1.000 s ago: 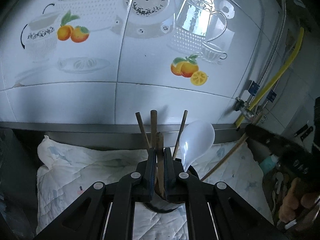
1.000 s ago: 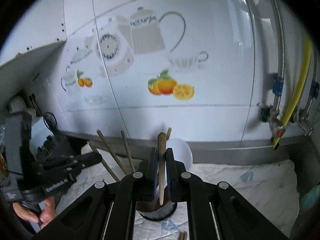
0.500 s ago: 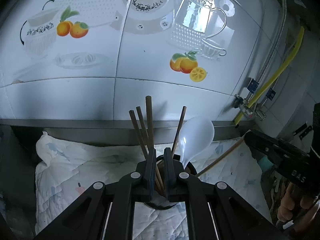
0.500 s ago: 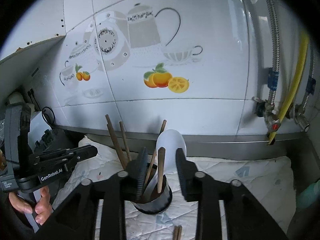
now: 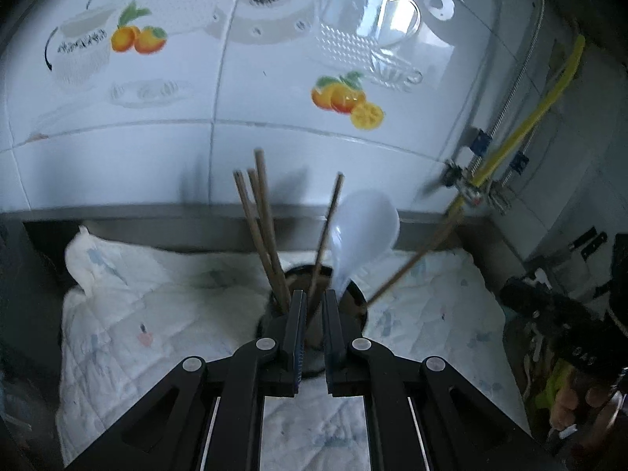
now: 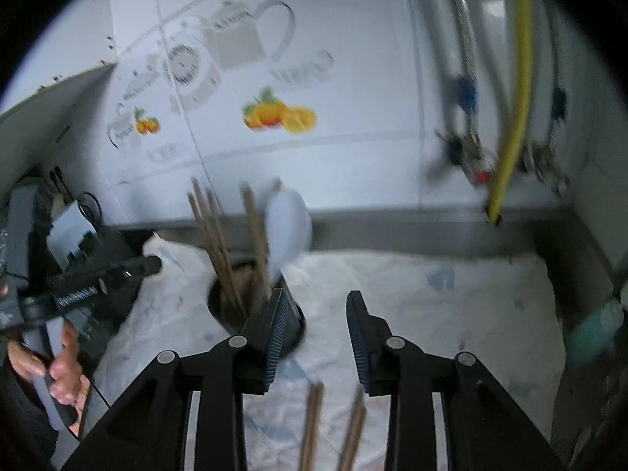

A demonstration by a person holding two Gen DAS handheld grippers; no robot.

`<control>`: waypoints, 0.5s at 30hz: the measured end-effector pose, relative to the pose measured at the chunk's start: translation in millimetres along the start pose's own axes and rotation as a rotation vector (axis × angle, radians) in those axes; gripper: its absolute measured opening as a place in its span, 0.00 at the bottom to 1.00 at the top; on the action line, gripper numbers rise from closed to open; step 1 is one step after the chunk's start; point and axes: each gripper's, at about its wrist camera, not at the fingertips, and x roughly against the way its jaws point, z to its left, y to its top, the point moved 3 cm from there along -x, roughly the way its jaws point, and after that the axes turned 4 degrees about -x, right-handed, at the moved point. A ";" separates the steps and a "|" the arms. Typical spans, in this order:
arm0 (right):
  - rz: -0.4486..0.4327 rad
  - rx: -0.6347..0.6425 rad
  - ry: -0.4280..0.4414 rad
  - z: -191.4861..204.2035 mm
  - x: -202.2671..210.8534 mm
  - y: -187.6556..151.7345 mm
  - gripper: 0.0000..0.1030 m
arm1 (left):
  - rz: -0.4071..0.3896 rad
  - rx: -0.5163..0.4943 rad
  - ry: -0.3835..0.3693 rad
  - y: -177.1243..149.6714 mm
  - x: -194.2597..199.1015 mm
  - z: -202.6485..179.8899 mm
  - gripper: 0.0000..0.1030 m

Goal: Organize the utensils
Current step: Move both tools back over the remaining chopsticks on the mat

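Observation:
A dark round holder (image 5: pixel 355 294) stands on the white cloth with several wooden chopsticks (image 5: pixel 259 219) and a white plastic spoon (image 5: pixel 361 231) upright in it. My left gripper (image 5: pixel 314 302) hangs right over the holder's near rim, its jaws nearly together on a brown chopstick that shows only as a short piece in the gap. In the right wrist view, the holder (image 6: pixel 290 325) lies just left of my right gripper (image 6: pixel 316 325). That gripper is open and has nothing between its fingers. Two loose pairs of chopsticks (image 6: pixel 312 420) lie on the cloth below it.
A tiled wall with fruit and teapot prints rises behind a steel ledge (image 5: pixel 157 219). Pipes and a yellow hose (image 6: pixel 514 117) run down at the right. The white cloth (image 6: pixel 431 314) covers the counter. A person's hand (image 6: pixel 59 376) grips the left tool's handle.
My right gripper let its chopstick drop into the holder, opened, and slid to the right of it. The left gripper sank toward the holder, and its chopstick now stands lower between the jaws.

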 end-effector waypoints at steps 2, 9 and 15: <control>0.038 -0.026 -0.002 -10.8 -3.6 -13.8 0.34 | 0.018 -0.005 -0.007 -10.3 -3.5 -8.4 0.09; 0.169 -0.064 -0.040 -39.0 -19.8 -67.4 0.32 | 0.109 -0.011 -0.042 -51.2 -22.9 -34.8 0.09; 0.221 -0.113 -0.043 -57.0 -19.6 -98.2 0.30 | 0.194 0.007 -0.092 -86.3 -45.8 -55.5 0.09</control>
